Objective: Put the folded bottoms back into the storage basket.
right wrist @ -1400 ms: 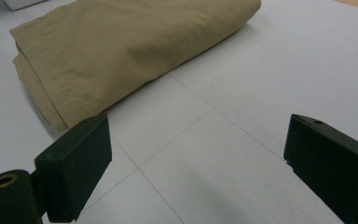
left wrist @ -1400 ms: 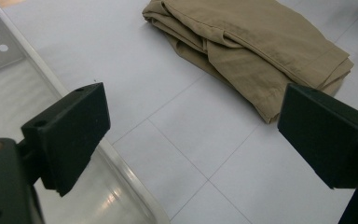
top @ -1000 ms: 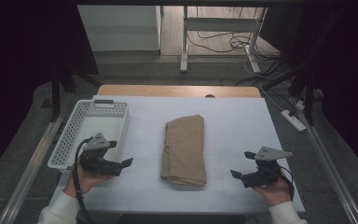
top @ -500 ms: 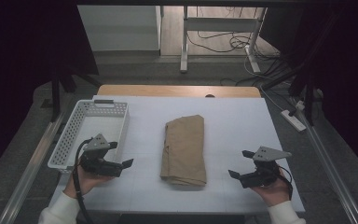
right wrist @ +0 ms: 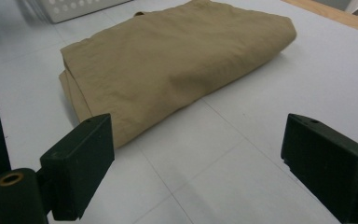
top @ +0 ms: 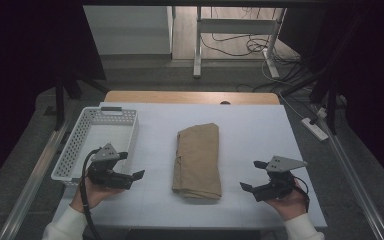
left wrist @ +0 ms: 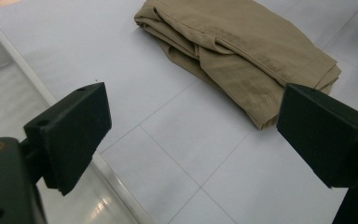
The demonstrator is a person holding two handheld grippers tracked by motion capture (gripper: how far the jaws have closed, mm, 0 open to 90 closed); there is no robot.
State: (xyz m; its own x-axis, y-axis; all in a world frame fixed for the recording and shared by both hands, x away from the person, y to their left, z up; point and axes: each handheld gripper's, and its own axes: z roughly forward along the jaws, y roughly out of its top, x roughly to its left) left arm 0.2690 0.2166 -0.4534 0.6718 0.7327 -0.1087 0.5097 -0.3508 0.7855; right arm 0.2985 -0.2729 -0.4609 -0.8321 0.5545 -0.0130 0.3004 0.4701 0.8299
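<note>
Basket (top: 75,150): white, perforated, at the table's left edge, just behind the left gripper.
Left gripper (top: 130,176): near the front-left of the table (top: 260,125), jaws released and spread wide, nothing between them; aimed toward the cloth.
Folded cloth (top: 198,159): tan garment lying flat at the table's centre, between the two grippers and apart from both.
Cloth axis: long axis runs front to back, slightly tilted; the layered open edges face the left gripper, the smooth face the right.
Right gripper (top: 252,185): front-right, jaws likewise released and empty, pointing at the cloth's near corner.
Risk: pinching just the top layer would likely peel the fold open; uneven lifting by the two sides could let the bundle sag and unfold.
</note>
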